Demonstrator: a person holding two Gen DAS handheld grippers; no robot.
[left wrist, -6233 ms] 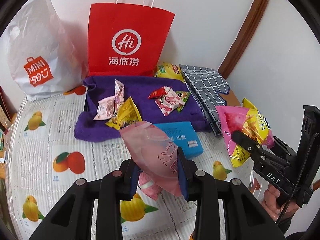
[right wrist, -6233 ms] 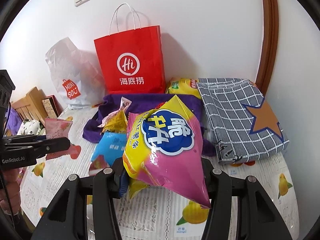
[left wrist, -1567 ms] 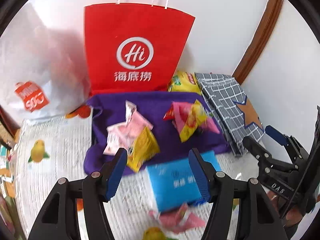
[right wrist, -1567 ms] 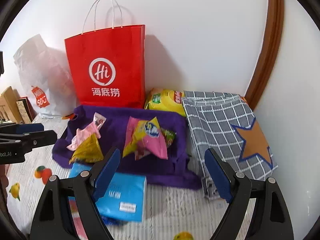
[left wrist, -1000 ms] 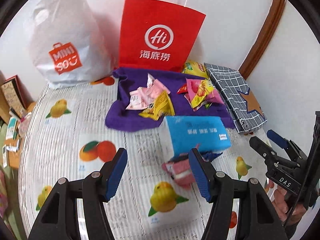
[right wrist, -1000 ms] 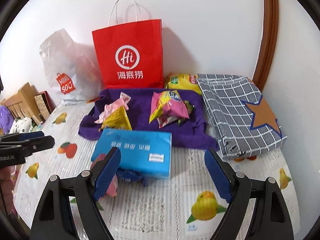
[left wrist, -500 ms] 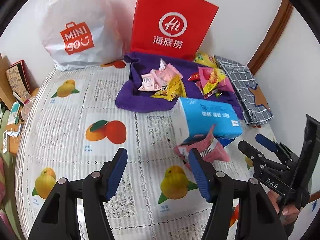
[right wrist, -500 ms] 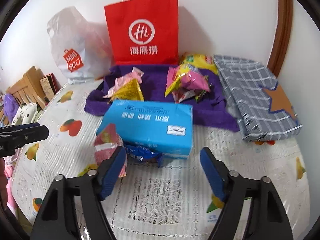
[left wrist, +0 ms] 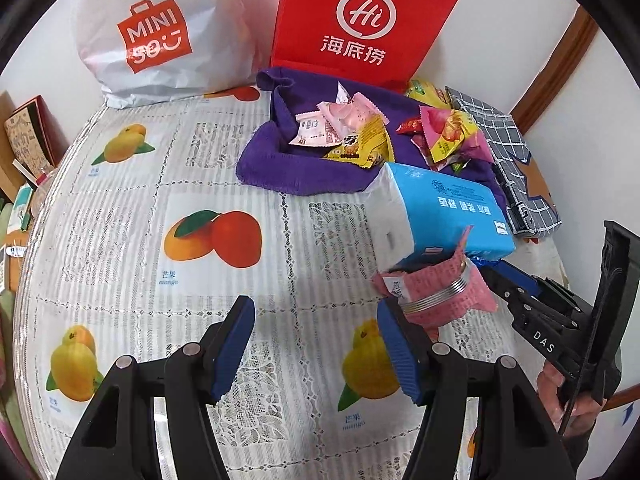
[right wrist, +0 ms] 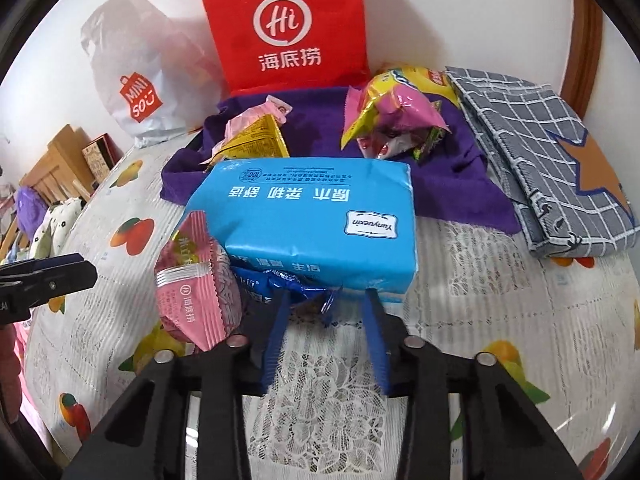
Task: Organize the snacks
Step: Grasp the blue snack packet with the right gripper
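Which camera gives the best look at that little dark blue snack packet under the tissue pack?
The right wrist view: the blue packet lies close, between the closing gripper's fingers. The left wrist view shows only a sliver beside the tissue pack.

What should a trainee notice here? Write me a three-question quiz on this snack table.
1. True or false: the left tool grips a snack.
2. What pokes out from under the near edge of the blue plastic-wrapped tissue pack? A) a dark blue foil wrapper B) a metal spoon C) a green apple
3. Fill in: the red paper bag stands behind the ____ cloth.

Key: 1 false; 2 A; 3 purple.
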